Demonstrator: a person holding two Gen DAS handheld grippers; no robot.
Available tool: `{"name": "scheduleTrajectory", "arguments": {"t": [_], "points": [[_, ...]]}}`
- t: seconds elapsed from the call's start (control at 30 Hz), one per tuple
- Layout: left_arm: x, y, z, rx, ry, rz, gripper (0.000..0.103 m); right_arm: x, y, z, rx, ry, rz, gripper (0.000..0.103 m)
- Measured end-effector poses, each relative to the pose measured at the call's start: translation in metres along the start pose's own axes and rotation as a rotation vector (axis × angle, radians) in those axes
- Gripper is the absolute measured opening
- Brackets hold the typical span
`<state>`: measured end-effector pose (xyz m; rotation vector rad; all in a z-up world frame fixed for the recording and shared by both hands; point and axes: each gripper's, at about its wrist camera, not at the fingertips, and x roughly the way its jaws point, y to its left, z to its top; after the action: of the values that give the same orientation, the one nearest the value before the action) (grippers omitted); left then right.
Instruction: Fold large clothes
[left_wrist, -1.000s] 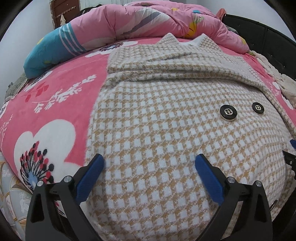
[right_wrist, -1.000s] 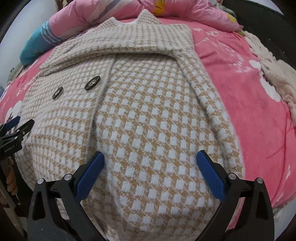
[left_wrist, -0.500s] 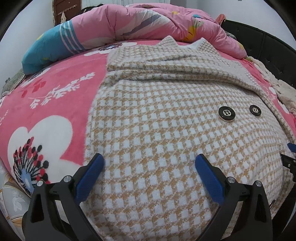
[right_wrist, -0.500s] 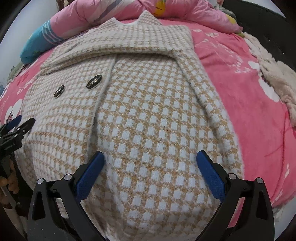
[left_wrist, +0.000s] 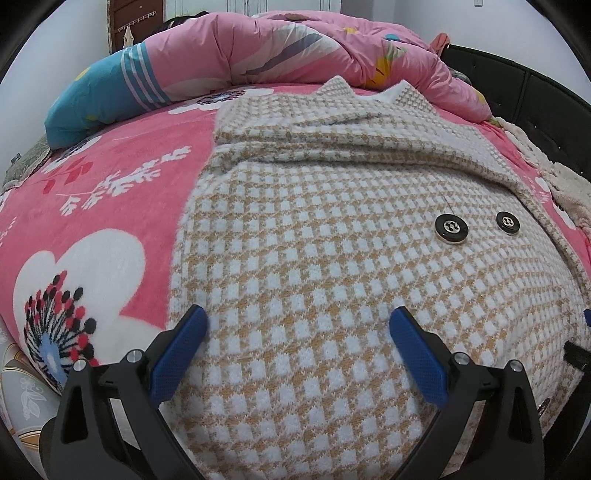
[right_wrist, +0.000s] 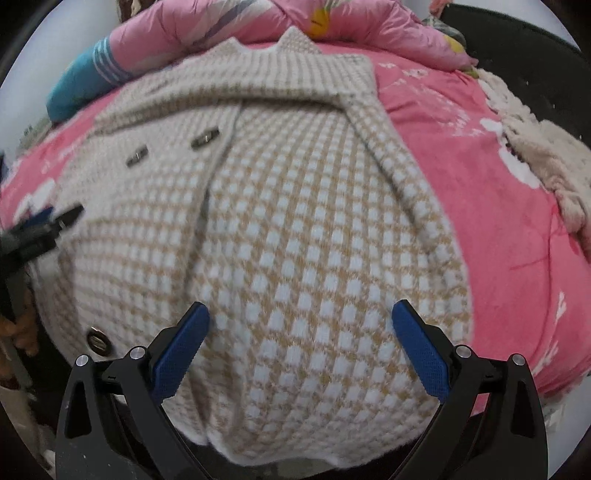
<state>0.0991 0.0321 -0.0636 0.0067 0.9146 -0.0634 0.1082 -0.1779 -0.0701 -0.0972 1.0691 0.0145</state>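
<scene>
On the pink flowered blanket (left_wrist: 110, 177) a checked tan-and-white coat (left_wrist: 314, 258) lies flat, filling the middle of both views, its collar points at the upper centre against a rolled pink quilt (left_wrist: 295, 48). A sleeve is folded across the chest, running from the upper left down to the right edge in the left view. Two black buttons (left_wrist: 451, 229) sit at centre right there; in the right view the same pair shows blurred at upper left, and a third button (right_wrist: 96, 340) sits near the hem at lower left.

The left gripper (left_wrist: 297, 325) hovers at the bottom of its frame over the coat's hem, blue pads (left_wrist: 177, 354) spread wide, nothing between them. The right gripper (right_wrist: 301, 325) is likewise spread wide and empty, low centre of its frame, above the hem's other half. At the left edge of the right view the left gripper's tip pokes in beside the coat.

A blue striped pillow (left_wrist: 103, 96) lies at upper left, a cream fleecy throw (right_wrist: 535, 155) along the right edge, and a dark bed frame (left_wrist: 524, 96) at upper right.
</scene>
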Motion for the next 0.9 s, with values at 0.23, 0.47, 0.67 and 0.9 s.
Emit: {"name": "scheduleTrajectory", "arguments": {"t": [0.23,0.47,0.67,0.9], "points": [[-0.002,0.0,-0.003,-0.003,-0.001,0.0,0.097,-0.016,0.015,0.003,-0.023,-0.038,0.014,0.095],[-0.001,0.0,-0.002,-0.004,-0.001,0.001,0.097,-0.011,0.041,-0.002,-0.072,-0.012,0.016,0.095],[0.0,-0.001,-0.002,-0.006,-0.002,0.002,0.097,-0.01,0.023,0.006,-0.029,-0.022,0.066,0.095],[-0.003,0.0,-0.001,-0.015,-0.025,-0.005,0.098,0.007,0.009,0.01,-0.02,0.0,0.079,0.095]]}}
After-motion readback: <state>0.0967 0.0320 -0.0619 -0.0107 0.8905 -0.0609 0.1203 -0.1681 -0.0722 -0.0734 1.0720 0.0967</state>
